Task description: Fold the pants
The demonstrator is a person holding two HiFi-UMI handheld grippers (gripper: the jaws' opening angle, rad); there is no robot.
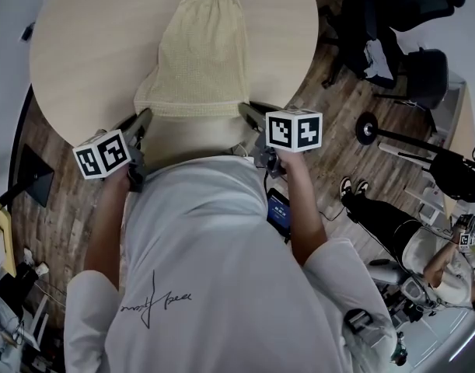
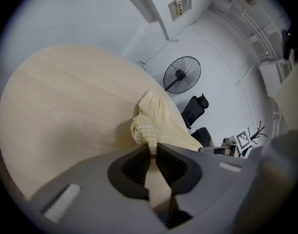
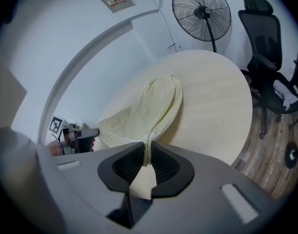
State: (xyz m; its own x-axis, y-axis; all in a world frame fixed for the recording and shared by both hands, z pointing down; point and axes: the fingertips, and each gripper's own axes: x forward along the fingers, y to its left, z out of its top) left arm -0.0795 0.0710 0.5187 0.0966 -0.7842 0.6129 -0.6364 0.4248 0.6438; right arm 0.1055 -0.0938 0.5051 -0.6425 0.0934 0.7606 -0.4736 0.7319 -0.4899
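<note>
Head view looks down on a round, pale wood counter (image 1: 82,45) filling the upper part of the frame, with the pale yellow pants (image 1: 202,53) lying on it at upper centre. Their narrower end is toward the top edge, and the wider end is at the counter's lower rim. The left gripper (image 1: 144,119) holds that wider end at its left corner and the right gripper (image 1: 249,111) at its right corner, so the cloth's edge runs between the two. Each gripper carries a marker cube, at centre left (image 1: 103,154) and centre right (image 1: 294,130), above the person's white shirt (image 1: 214,263).

Left gripper view has the dark fingers (image 2: 137,167) nearly together, pinching a fold of the checked yellow cloth (image 2: 156,121), which rises bunched from the counter (image 2: 66,96) at mid-frame. A floor fan (image 2: 182,74) and a black chair (image 2: 193,108) stand behind it.

Right gripper view shows its fingers (image 3: 131,167) likewise closed on a thin gathered edge of the pants (image 3: 144,113), which stretch up-frame across the counter (image 3: 212,91). The other gripper (image 3: 80,133) grips the cloth at the left.
</note>
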